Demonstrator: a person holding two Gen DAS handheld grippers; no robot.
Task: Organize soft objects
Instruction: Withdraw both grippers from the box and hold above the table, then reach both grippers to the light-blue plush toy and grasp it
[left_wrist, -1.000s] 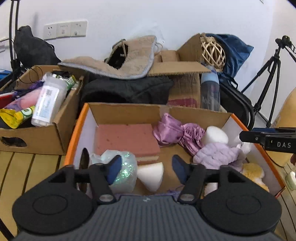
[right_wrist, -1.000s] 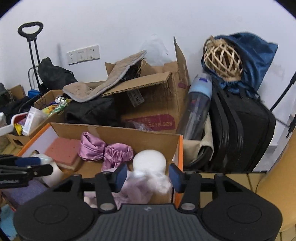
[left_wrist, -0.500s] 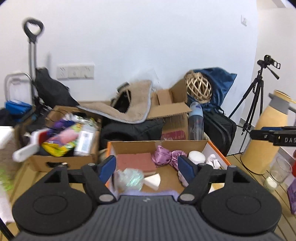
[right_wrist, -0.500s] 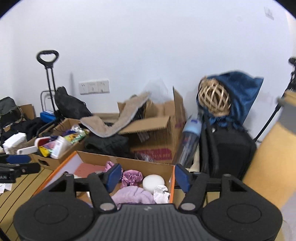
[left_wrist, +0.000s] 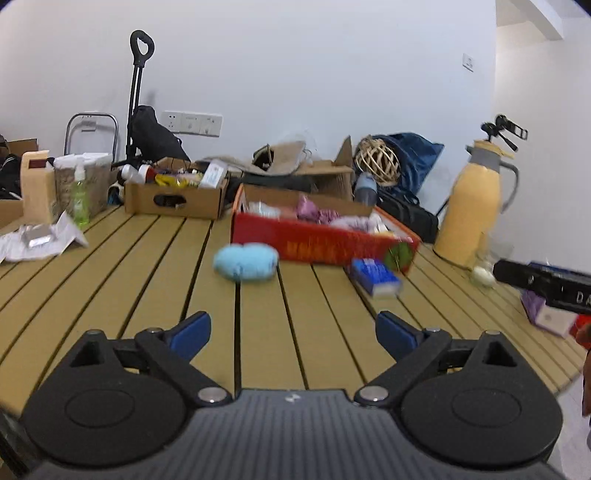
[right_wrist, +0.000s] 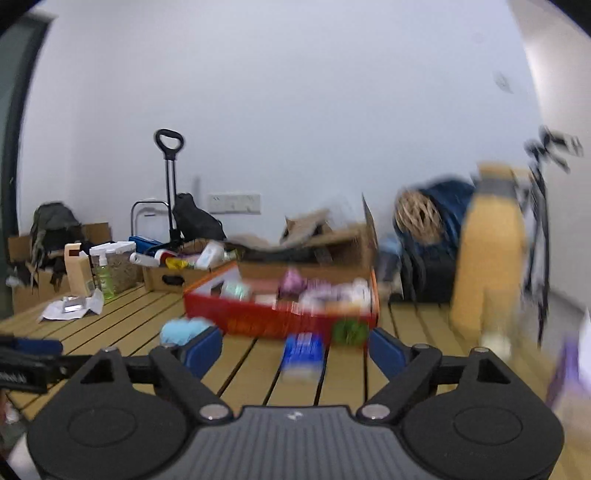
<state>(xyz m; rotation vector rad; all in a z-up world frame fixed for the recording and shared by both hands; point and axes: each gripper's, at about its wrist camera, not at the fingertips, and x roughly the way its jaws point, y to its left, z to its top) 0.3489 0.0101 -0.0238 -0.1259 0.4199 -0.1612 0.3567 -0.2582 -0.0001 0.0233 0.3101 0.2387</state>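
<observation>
While both pairs of jaws stand wide apart with nothing between them, we hold the left gripper (left_wrist: 293, 328) and the right gripper (right_wrist: 295, 349) above the slatted wooden table (left_wrist: 110, 280), well back from the things on it. Our left gripper's blue fingertips (left_wrist: 192, 330) frame bare slats. From the left wrist view, the right gripper shows as a dark bar at the right edge; from the right wrist view, the left gripper shows as a dark bar at the left edge.

Beyond the fingers, a light blue fluffy pad (left_wrist: 245, 261) lies on the table, just in front of the near left corner of the red cardboard box (left_wrist: 314, 242). A small blue packet (left_wrist: 375, 277) lies near the box's right front corner, apart from the pad. Inside the box we see soft things heaped together: purple satin cloth (left_wrist: 306, 206), pale lilac fabric and white pieces, though blur keeps us from telling them apart.

Right of the box stands a yellow thermos jug (left_wrist: 469, 214), upright. Behind the box sit a brown cardboard tray (left_wrist: 173, 199) full of bottles and packets, an open carton, a woven rattan ball (left_wrist: 377, 162) against a dark blue bag, and a trolley handle (left_wrist: 138, 74) by the white wall. At far left, a green spray bottle (left_wrist: 79, 199) stands beside crumpled white paper (left_wrist: 40, 240). The right wrist view is smeared, most of all toward its right side.
</observation>
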